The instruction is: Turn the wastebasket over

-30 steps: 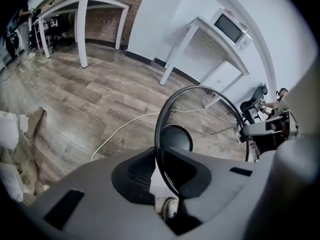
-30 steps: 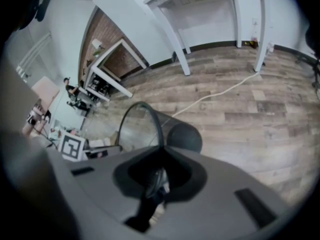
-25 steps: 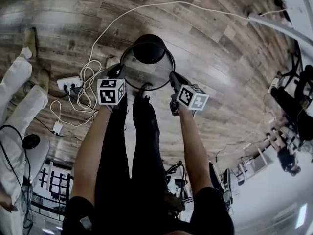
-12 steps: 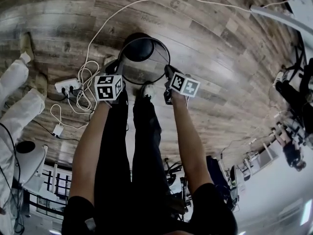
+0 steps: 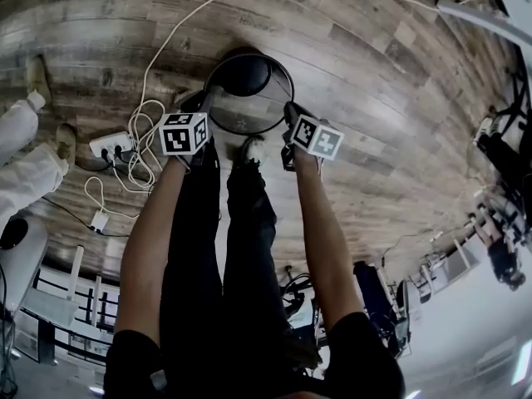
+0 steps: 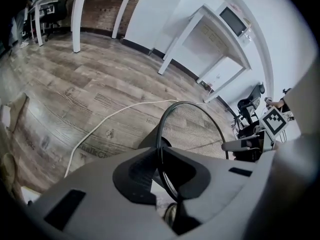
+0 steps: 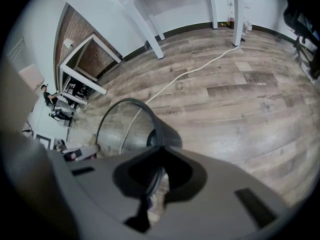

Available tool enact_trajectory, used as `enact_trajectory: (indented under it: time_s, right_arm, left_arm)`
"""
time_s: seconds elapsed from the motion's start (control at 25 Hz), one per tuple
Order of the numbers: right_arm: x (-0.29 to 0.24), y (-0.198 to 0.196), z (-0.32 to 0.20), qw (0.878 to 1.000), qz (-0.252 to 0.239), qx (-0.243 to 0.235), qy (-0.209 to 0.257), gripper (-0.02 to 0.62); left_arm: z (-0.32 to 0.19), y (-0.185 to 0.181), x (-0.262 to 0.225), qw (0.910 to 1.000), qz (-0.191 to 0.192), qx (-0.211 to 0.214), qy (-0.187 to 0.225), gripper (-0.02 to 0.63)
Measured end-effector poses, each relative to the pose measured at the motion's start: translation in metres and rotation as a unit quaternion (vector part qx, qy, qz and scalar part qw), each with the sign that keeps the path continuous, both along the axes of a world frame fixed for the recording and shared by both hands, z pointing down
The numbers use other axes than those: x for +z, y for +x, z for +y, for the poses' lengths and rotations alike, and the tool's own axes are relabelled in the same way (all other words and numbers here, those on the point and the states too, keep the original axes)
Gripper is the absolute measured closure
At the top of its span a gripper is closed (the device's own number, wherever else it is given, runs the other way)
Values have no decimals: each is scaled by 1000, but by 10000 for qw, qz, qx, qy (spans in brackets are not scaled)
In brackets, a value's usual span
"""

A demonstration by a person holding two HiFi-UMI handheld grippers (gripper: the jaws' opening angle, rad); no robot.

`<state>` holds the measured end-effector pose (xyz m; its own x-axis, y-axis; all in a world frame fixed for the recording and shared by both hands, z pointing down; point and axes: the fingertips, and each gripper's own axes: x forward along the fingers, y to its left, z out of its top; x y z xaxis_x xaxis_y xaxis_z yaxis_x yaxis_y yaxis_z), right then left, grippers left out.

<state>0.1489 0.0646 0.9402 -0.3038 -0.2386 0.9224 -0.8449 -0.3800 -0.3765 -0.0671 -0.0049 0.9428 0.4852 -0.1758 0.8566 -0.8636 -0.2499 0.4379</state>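
Black mesh wastebasket (image 5: 248, 94) down by the wooden floor (image 5: 374, 73), thin rim clamped left and right by the left hand-held gripper (image 5: 202, 106) and right hand-held gripper (image 5: 291, 111): liable to slip free if tipped unevenly, or snag the white cable (image 6: 103, 121).

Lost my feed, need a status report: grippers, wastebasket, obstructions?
Left gripper closing on wastebasket rim; right gripper shut on opposite rim. Wastebasket mouth up. White cable beside it.
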Motion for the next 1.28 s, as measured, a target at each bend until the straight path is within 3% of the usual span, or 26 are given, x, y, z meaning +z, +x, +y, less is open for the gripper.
enact_trajectory:
  time_s: [0.8, 0.92, 1.2, 1.28]
  right_arm:
    - [29, 13, 13, 9997, 170, -163, 55, 542]
    - [30, 18, 17, 9993, 276, -258, -41, 439]
    - [-17, 35, 12, 9992, 324, 132, 205, 420]
    - [-48, 33, 8, 9989, 230, 186, 356, 422]
  left_arm:
    - [6, 14, 28, 9991, -393, 87, 113, 538]
    - [4, 7, 27, 9986, -520, -126, -22, 477]
    - [2, -5, -17, 9977, -617, -272, -89, 462]
    - [0, -10, -46, 9972, -624, -424, 12, 516]
